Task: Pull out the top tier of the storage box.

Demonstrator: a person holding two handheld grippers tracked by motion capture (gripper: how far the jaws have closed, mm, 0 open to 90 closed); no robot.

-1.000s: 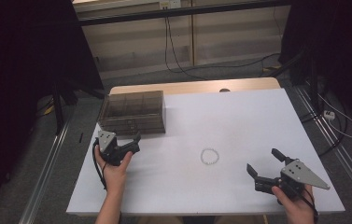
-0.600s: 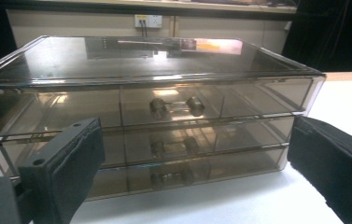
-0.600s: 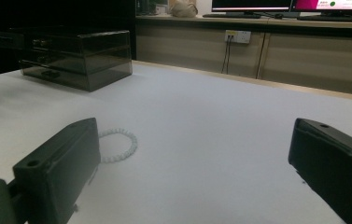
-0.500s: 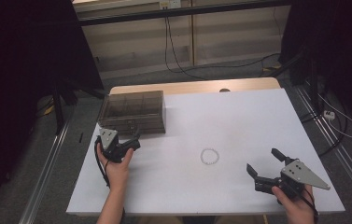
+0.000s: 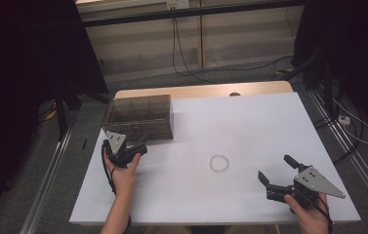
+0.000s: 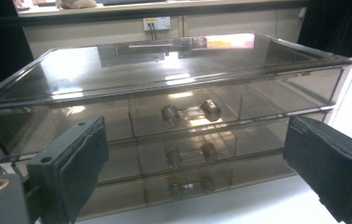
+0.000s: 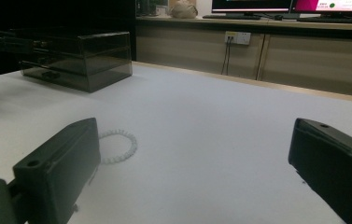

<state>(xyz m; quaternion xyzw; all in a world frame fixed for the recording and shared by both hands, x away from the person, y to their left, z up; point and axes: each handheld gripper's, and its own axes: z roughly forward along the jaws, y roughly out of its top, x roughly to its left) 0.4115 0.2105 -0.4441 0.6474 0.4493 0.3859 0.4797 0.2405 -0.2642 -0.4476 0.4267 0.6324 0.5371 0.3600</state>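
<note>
At the left of the high view, the left gripper (image 5: 140,146) is held just before the front of the smoked drawer box (image 5: 141,117), near the table's left edge. Its jaws are largely covered there by its grey plate and the hand (image 5: 122,170), so their spread is hard to judge from above. In the left gripper view they are seen wide apart, with nothing between them, framing the box's front (image 6: 164,116). Three drawers are stacked there, each with a pair of small round knobs (image 6: 190,112); the lowest pair is dim and partly lost in reflections. Whether anything lies inside the drawers cannot be told through the tinted walls. The box's left end is cut off behind the left jaw.

Towards the middle of the white table (image 5: 250,126), a small white bead ring (image 5: 218,163) lies flat, well apart from both grippers and the box. In the right gripper view the ring (image 7: 117,145) is partly hidden behind the left jaw.

At the right, near the front edge, the right gripper (image 5: 275,171) is held with its jaws spread wide and empty. Cables (image 5: 186,53) are seen on the floor beyond the table.
</note>
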